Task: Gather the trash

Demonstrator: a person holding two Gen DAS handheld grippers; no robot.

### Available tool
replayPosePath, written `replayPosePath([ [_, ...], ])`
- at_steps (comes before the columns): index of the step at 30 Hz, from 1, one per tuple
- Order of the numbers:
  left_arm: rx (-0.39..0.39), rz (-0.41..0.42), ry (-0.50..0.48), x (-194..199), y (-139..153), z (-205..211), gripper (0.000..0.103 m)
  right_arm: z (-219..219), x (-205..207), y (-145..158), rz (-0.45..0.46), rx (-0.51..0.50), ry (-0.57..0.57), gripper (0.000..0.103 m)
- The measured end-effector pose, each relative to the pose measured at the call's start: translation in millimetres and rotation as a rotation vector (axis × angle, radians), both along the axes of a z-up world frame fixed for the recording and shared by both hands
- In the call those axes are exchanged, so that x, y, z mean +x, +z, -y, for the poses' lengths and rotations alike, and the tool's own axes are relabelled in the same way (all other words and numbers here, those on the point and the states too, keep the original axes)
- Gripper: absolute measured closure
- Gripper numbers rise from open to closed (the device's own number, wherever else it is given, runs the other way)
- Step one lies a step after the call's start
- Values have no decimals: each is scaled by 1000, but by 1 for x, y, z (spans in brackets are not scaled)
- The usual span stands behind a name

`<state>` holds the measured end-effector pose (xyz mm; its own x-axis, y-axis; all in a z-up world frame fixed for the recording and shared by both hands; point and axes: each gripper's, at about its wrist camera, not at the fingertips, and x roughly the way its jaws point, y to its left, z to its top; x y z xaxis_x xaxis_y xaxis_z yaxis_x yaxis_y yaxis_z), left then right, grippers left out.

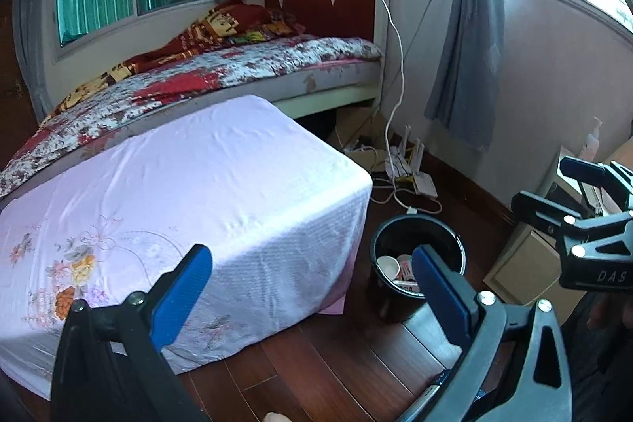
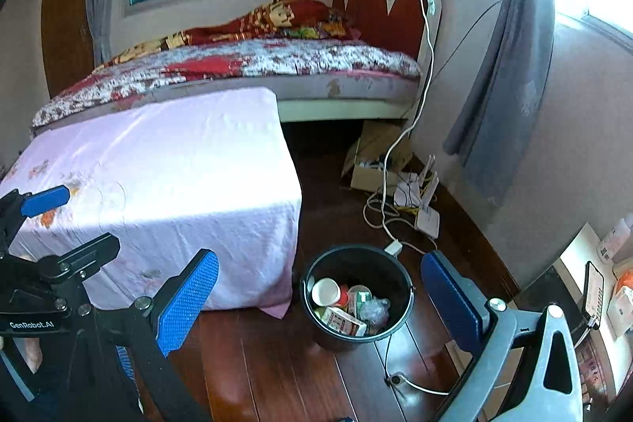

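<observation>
Left tool (image 1: 312, 287) agape, empty — bin (image 2: 358, 297) beside table edge (image 2: 290, 184)

The left hand-held gripper (image 1: 312, 287) has two flat fingers faced with blue, finely ribbed pads (image 1: 184, 297), each set on a black angular frame. Bright silver screw heads (image 1: 486, 298) sit at the pivots just behind the pads, and triangular cut-outs lighten the frame arms further back. The right hand-held gripper (image 2: 318, 297) is of the same build: blue dimpled pads (image 2: 186, 303), a black arm on its left side, a greyer-looking arm on its right side with a triangular opening and silver screws. White lettering "GenRobot.AI" (image 2: 31, 324) marks the left one's body; the right one's body carries "DAS" (image 1: 611, 276).
</observation>
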<state>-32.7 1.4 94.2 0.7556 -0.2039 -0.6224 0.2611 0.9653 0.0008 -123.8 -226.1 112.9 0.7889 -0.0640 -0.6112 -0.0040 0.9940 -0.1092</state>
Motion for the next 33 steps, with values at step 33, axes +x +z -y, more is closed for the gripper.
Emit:
replayPosePath([
  [33, -15, 44, -20, -4, 10, -1, 1, 2, -9, 5, 15, 10, -32, 0],
])
